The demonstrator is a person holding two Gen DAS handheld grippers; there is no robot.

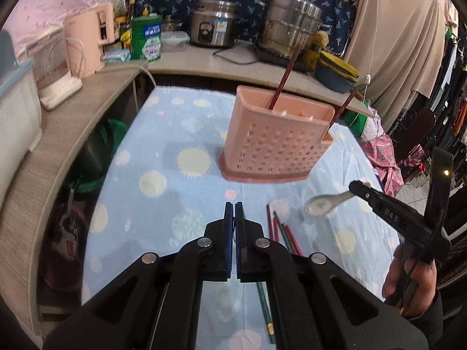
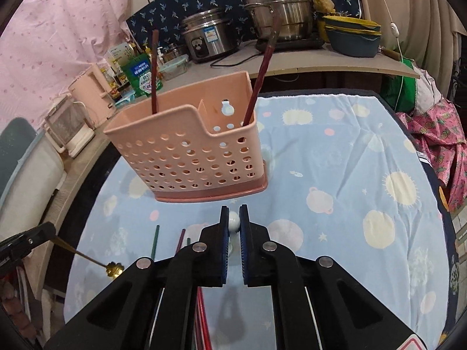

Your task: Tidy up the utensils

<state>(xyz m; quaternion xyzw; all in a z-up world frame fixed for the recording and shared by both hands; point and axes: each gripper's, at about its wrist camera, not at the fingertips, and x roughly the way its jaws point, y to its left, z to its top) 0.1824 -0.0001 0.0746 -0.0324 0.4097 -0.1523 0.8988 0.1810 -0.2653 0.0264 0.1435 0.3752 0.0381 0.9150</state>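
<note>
A pink perforated utensil holder (image 1: 274,140) stands on the blue patterned cloth, with two dark red chopsticks (image 1: 281,87) in it; it also shows in the right wrist view (image 2: 189,151). My right gripper (image 2: 234,221) is shut on a white ceramic spoon (image 2: 234,222), seen from the left wrist view (image 1: 324,202) held above the cloth. My left gripper (image 1: 234,213) is shut on a thin gold-coloured utensil (image 2: 87,258) with a flower-shaped end, visible in the right wrist view. Several red and green chopsticks (image 1: 281,233) lie on the cloth beside the left gripper.
A wooden counter (image 1: 210,64) wraps the back and left, holding a pink kettle (image 1: 87,43), a rice cooker (image 1: 214,24), a steel steamer pot (image 1: 289,26), a green tin (image 1: 146,39) and stacked bowls (image 1: 335,71). Pink cloth (image 2: 440,143) lies at the table's right.
</note>
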